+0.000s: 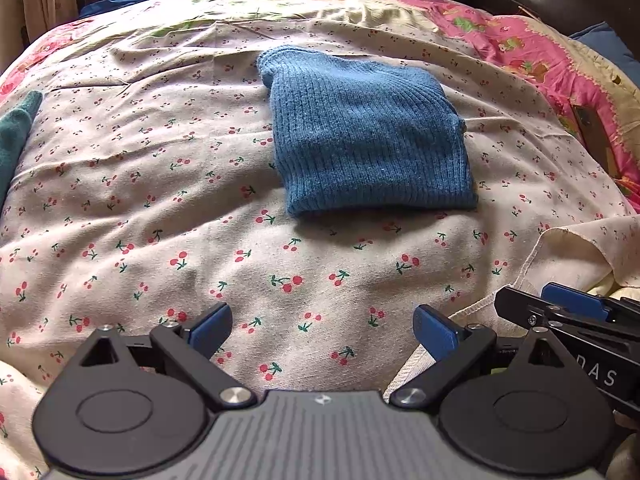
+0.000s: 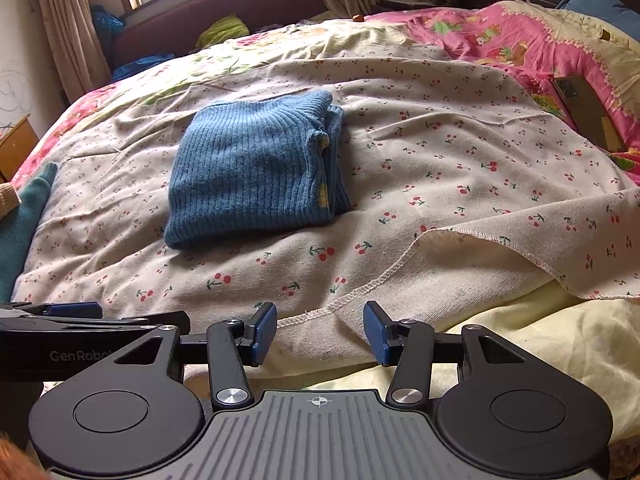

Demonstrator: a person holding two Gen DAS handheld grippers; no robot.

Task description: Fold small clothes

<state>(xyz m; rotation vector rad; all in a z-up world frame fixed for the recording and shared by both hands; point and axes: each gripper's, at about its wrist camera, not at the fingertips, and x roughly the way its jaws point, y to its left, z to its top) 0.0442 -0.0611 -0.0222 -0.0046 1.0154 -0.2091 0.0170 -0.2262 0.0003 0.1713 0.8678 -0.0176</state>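
Observation:
A blue ribbed knit garment point(image 1: 368, 136) lies folded into a rough square on the cherry-print sheet point(image 1: 160, 200); it also shows in the right wrist view point(image 2: 252, 172), with its layered edges on the right side. My left gripper point(image 1: 322, 330) is open and empty, held back near the bed's front, well short of the garment. My right gripper point(image 2: 320, 330) is open and empty, also near the front, over the sheet's stitched hem point(image 2: 352, 292). Each gripper shows at the edge of the other's view: the right gripper point(image 1: 576, 308) and the left gripper point(image 2: 80, 312).
A teal cloth point(image 2: 24, 216) lies at the left edge of the bed. A pink patterned quilt point(image 2: 500, 40) covers the far right, with a flat dark box point(image 2: 588, 116) on it. A headboard and window stand at the back. Yellow bedding point(image 2: 540, 340) shows under the sheet.

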